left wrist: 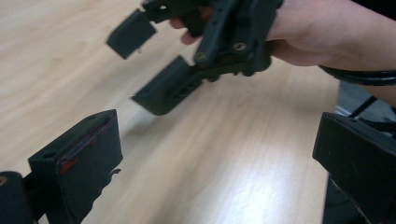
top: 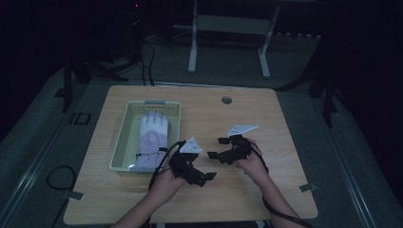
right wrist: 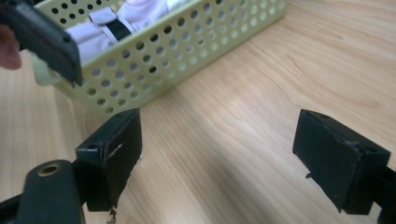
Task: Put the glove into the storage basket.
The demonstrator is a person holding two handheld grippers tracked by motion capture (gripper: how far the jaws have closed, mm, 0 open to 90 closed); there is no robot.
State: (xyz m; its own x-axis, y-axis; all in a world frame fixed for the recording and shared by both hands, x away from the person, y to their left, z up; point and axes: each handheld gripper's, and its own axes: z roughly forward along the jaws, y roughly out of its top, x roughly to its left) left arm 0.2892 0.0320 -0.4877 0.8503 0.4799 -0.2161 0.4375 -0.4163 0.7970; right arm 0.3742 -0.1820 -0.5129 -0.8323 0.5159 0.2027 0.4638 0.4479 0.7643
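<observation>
1. The basket (top: 122, 137), pale green with perforated walls, stands on the left half of the wooden table (top: 266, 123). A white glove (top: 153, 137) lies flat inside it, fingers pointing away from the person, cuff at the basket's near end.
2. The left gripper (top: 209, 176) hovers just beside the basket's near right corner, jaws spread wide, gripping nothing.
3. The right gripper (top: 217, 148) hangs farther right of the basket, facing it, jaws likewise wide apart and empty; the two grippers sit close together, nearly nose to nose.
4. Risk, as I judge it: with both tools so near each other, a reach toward the glove could knock jaw against jaw, or snag a trailing cable (top: 280, 214).
5. A second risk: a low approach may catch the basket's rim and shove the light basket leftward rather than clearing its wall.
6. A pinch on the cuff strap alone might let the glove drag on the rim.
7. Open room: right of the basket the tabletop is bare to its right edge; left of it, little table remains.
</observation>
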